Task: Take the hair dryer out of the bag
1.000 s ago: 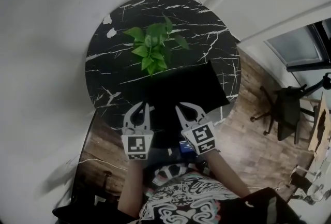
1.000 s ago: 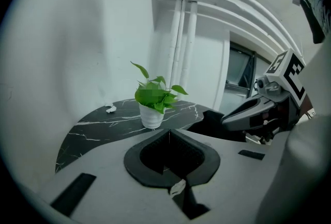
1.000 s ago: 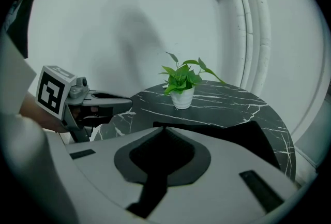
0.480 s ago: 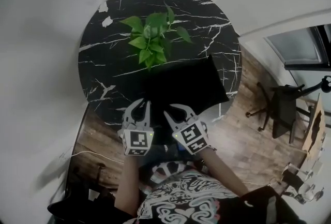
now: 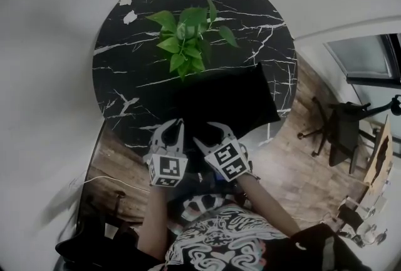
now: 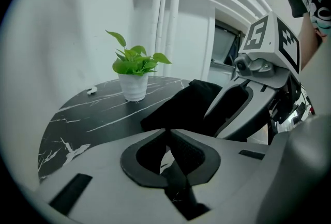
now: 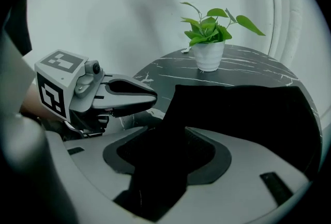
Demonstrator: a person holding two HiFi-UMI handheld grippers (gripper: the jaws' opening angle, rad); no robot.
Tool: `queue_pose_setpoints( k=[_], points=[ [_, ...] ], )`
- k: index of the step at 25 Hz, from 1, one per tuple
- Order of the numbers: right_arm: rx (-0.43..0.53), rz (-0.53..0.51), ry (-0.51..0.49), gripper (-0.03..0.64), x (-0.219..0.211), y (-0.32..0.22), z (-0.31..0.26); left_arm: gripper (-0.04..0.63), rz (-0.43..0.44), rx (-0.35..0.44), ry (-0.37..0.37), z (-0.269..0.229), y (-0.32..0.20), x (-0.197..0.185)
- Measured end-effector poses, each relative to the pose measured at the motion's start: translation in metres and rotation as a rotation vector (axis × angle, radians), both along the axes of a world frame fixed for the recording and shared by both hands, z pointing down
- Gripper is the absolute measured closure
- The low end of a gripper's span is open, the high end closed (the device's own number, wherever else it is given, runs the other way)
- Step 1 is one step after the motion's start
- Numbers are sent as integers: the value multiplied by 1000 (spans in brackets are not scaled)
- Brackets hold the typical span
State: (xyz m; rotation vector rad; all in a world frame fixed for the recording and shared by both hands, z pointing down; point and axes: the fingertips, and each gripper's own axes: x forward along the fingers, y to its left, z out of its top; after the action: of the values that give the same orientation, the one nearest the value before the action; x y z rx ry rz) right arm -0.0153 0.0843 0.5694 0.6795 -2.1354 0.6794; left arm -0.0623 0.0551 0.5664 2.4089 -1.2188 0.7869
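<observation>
A black bag [image 5: 229, 101] lies flat on the round black marble table [image 5: 125, 76], on its near right part. No hair dryer is in view. My right gripper [image 5: 211, 132] is at the bag's near edge. Its jaws are opening, and a fold of the bag's black fabric [image 7: 165, 130] runs up between them. My left gripper [image 5: 171, 132] is just to its left, shut, and I see nothing in its jaws. In the left gripper view its closed tips [image 6: 166, 132] hang over the table's near edge, with the bag [image 6: 181, 106] just beyond them.
A green plant in a white pot [image 5: 188, 38] stands mid-table behind the bag. A white wall curves round the table's far side. Wooden floor [image 5: 301, 169] and a dark office chair [image 5: 341, 132] lie to the right. A cable runs across the floor at lower left.
Both grippers have come down and drawn closer together at the bag's near edge. The right gripper's fingers now stand wider apart.
</observation>
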Motion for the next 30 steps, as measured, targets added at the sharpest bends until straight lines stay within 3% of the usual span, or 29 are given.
queue_pose_setpoints(
  k=[9,14,19,30],
  points=[
    [-16,-17,80,443,4,-2,18,578,3,-15,-6,7,1,-1],
    [-5,-17,92,554,6,-2,17,578,-2,-10,-5,5,-3,-3],
    [-2,-12,79,589,7,-3,14,578,6,-12,1,7,-2,-1],
    [52,70,67,594,17,-19,-3,578,65,-14,-6,8,-3,7]
  ],
)
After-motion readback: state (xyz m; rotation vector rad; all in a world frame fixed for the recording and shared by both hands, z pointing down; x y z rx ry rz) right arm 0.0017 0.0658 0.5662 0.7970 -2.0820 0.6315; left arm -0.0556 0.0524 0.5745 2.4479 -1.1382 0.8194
